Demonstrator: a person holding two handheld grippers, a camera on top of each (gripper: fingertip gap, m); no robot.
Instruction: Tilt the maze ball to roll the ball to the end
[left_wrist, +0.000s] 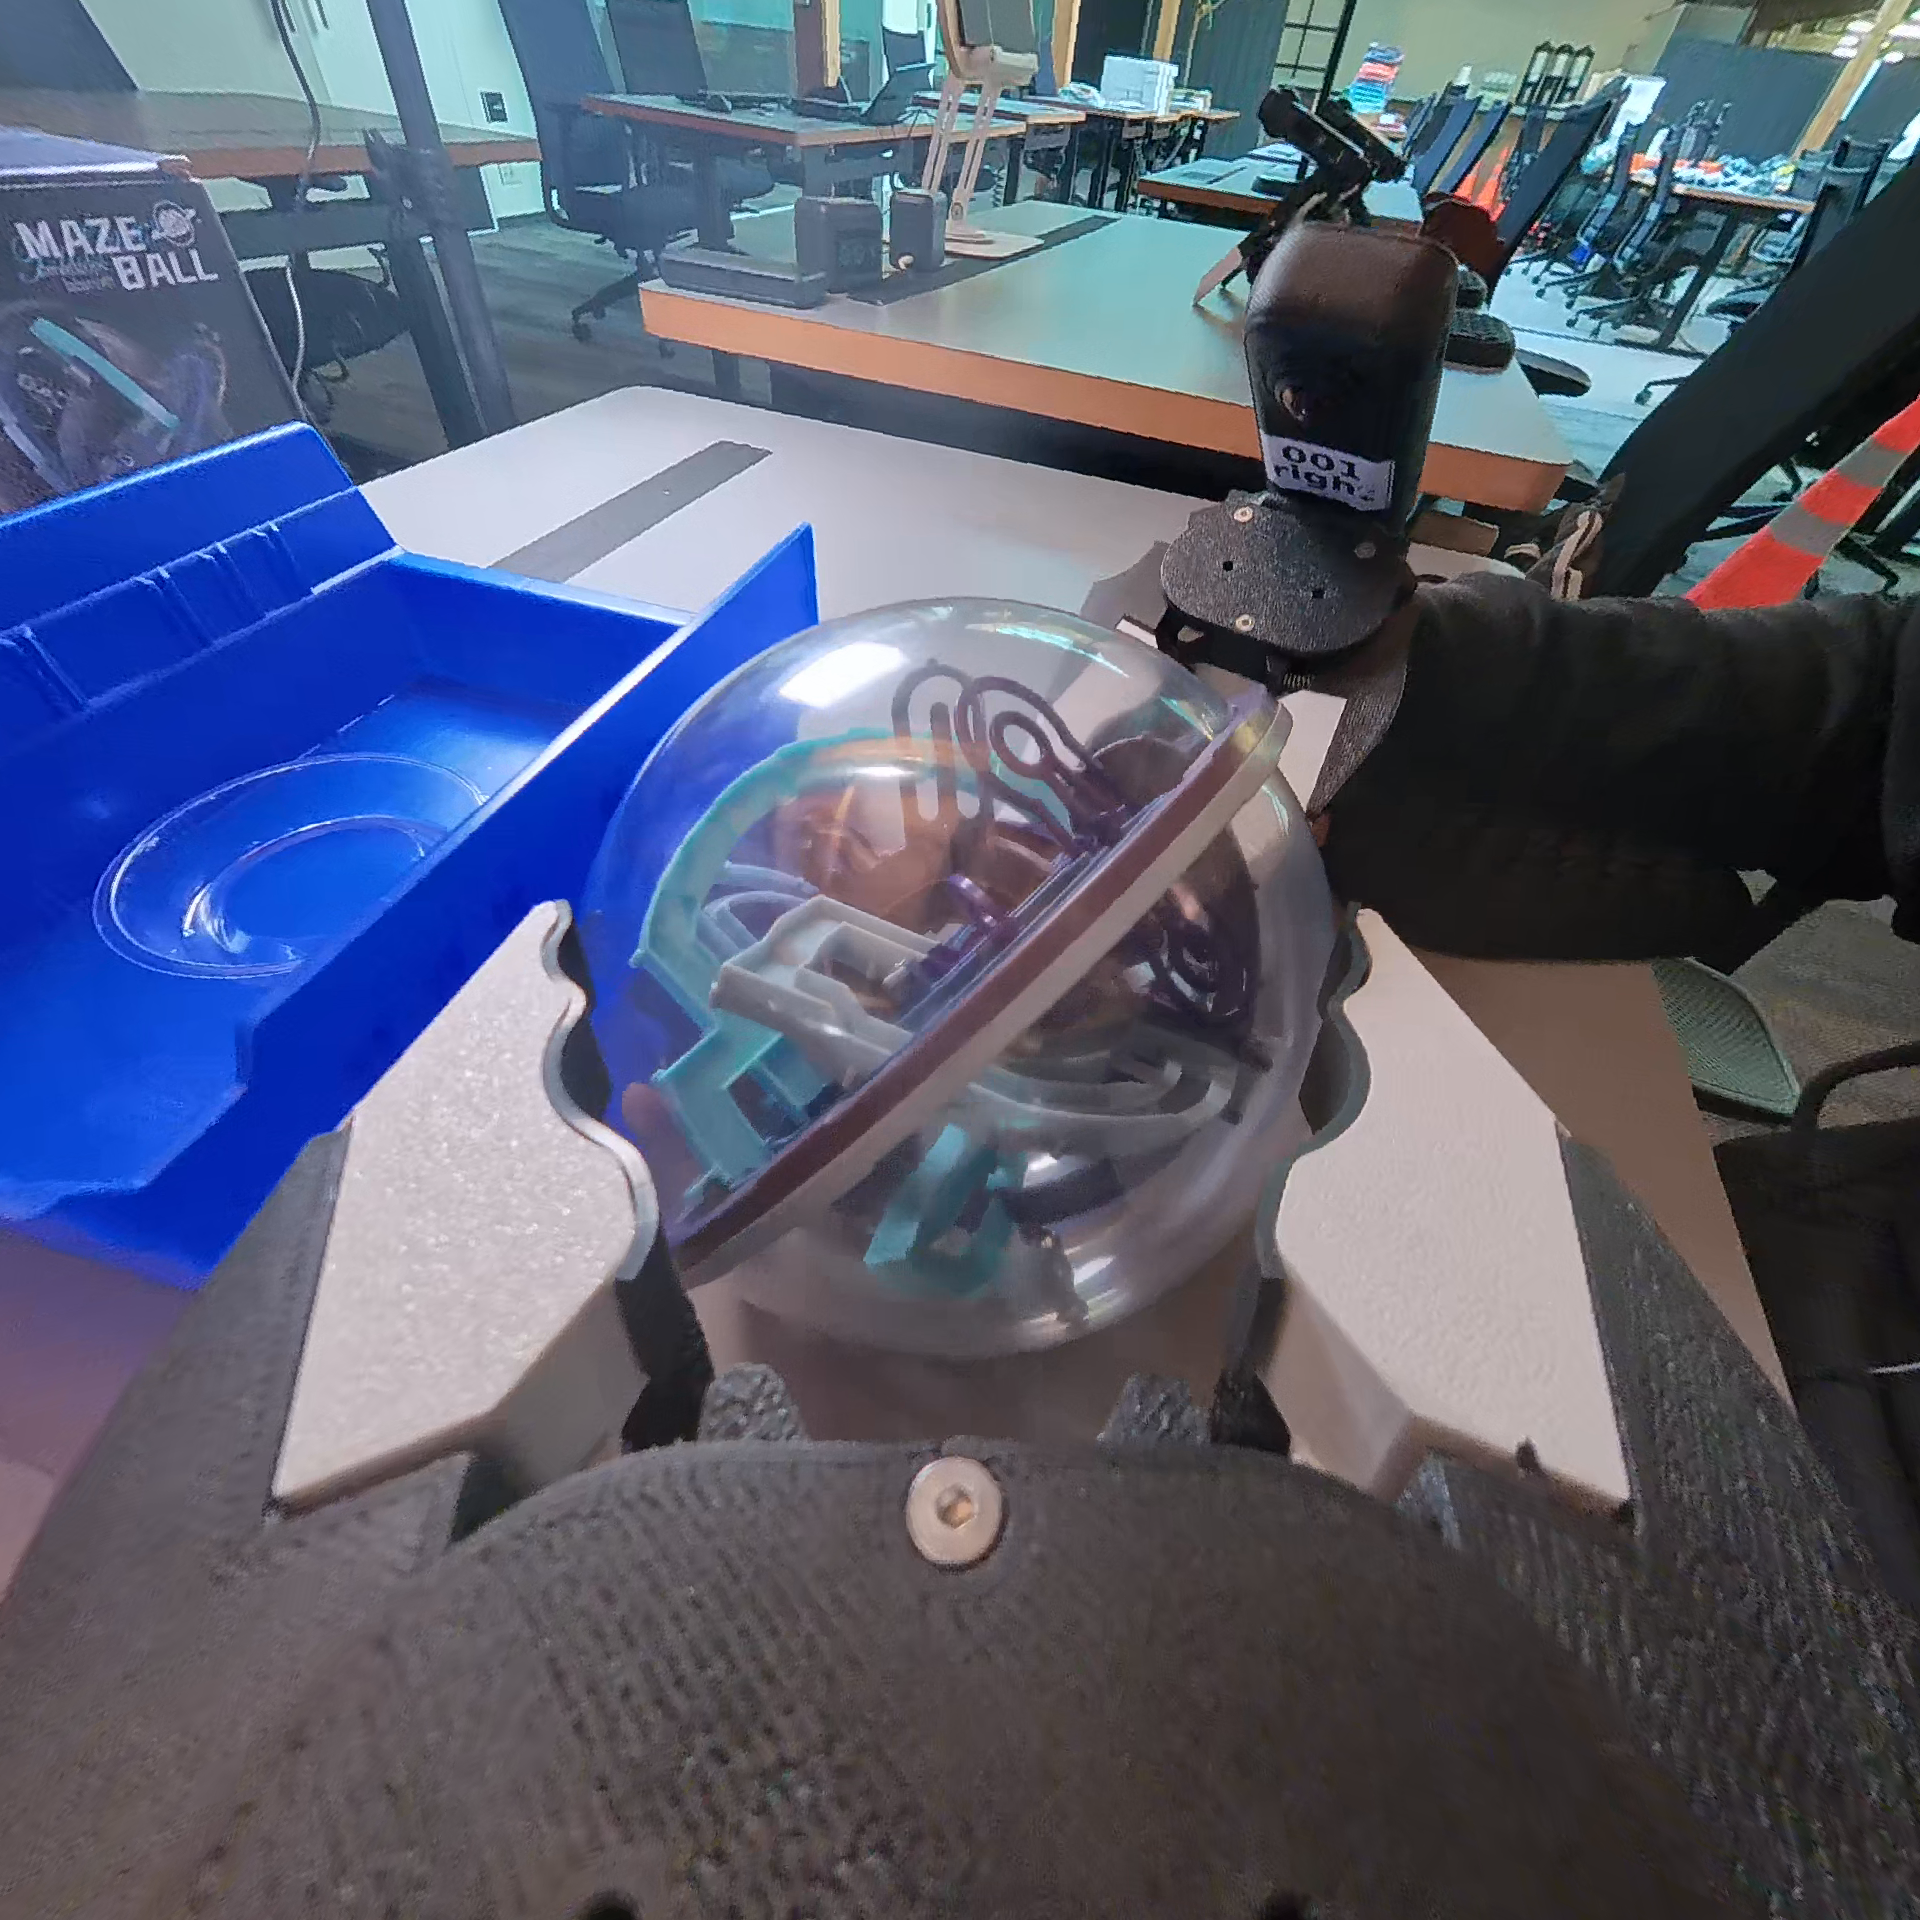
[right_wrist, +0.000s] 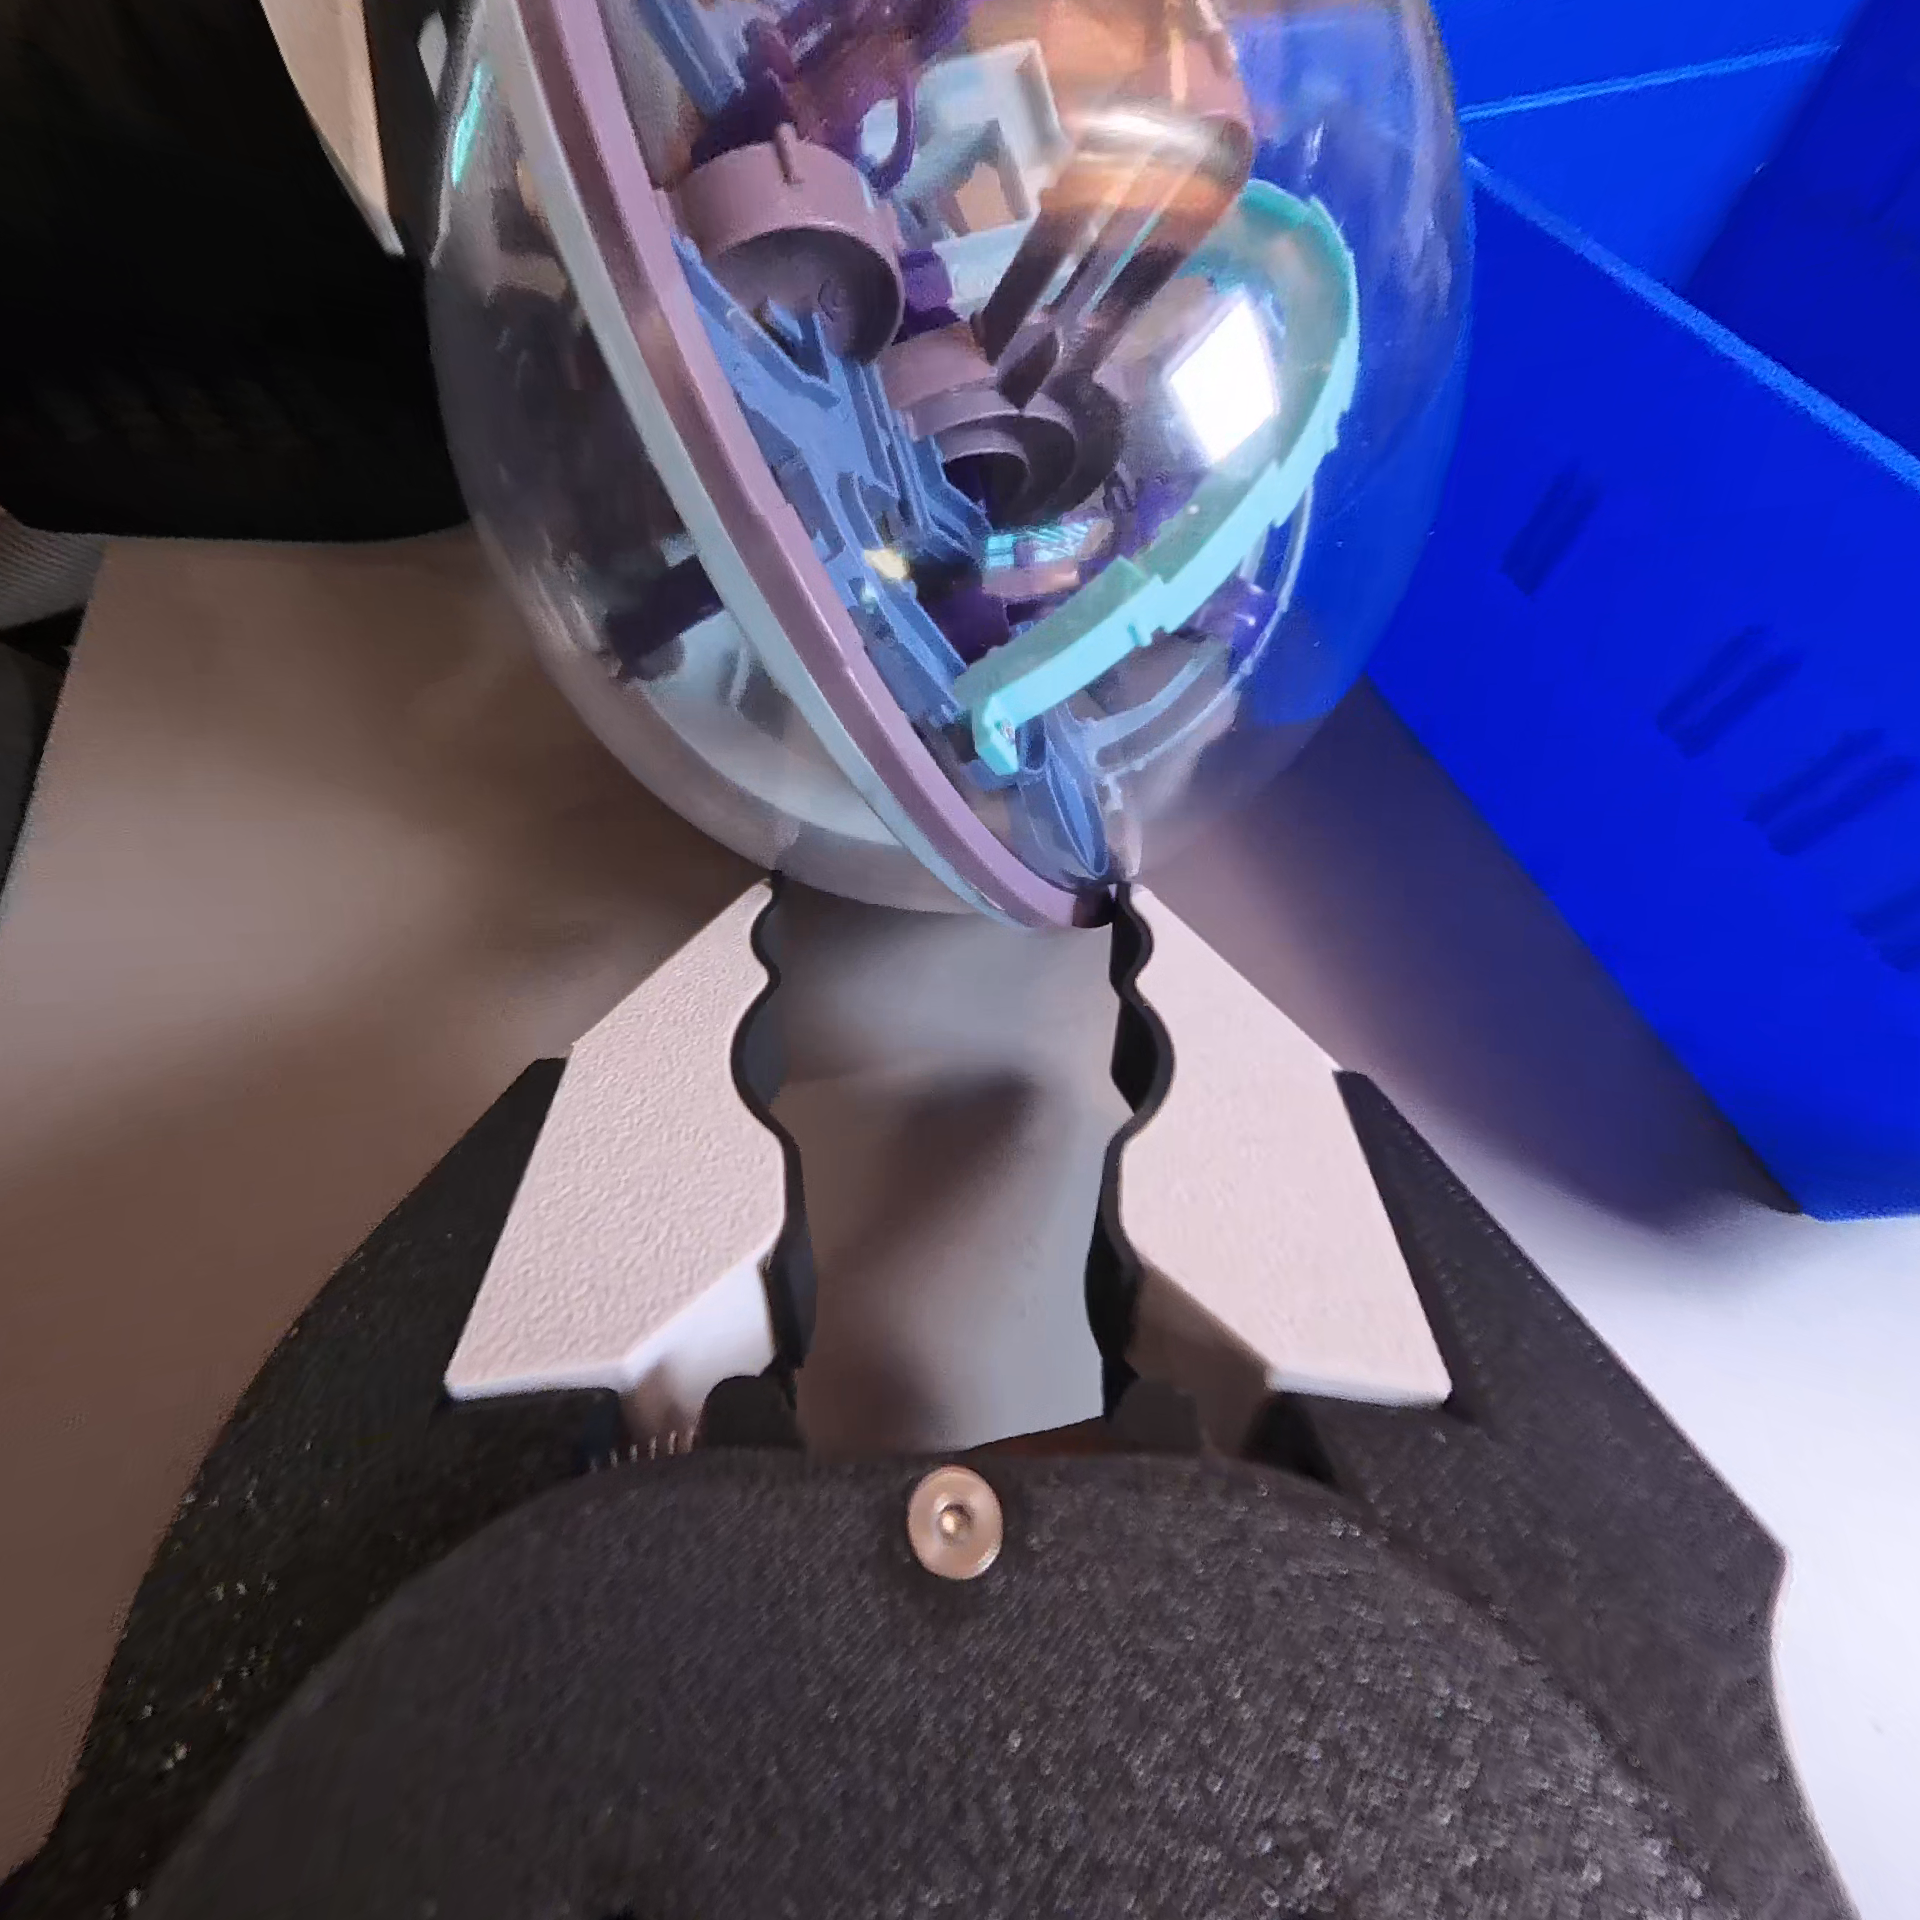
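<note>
- Your left gripper (left_wrist: 951, 1049) has its jaws spread wide around the maze ball (left_wrist: 956, 977); both inner faces appear to press on the clear shell, so treat it as gripped across its widest part, clear of the counter (left_wrist: 935, 488).
- Your right gripper (right_wrist: 940, 899) meets the maze ball from the far side. In the right wrist view its jaws stand partly apart, with only the tips at the shell beside the purple seam ring (right_wrist: 727, 520) — a tip contact, not an enclosing hold.
- Slip risk: the shell is smooth and round. If you tilt sharply while the right jaws bear on their tips alone, the sphere may rotate or slide out between the left jaws and drop onto the counter.
- Track risk: the seam ring sits steeply tilted. A fast tilt could throw the small ball off its track and force a restart. The small ball cannot be picked out among the teal, purple and grey tracks, so progress cannot be judged.
- Collision risk: the blue bin (left_wrist: 312, 790) lies just beside the left jaw of your left gripper — a wide swing to that side would strike its wall.
- Writing: a printed product box (left_wrist: 114, 312) stands beyond the blue bin, and a white label (left_wrist: 1325, 473) sits on the right gripper's camera housing. Both carry text; it is not reproduced here.
</note>
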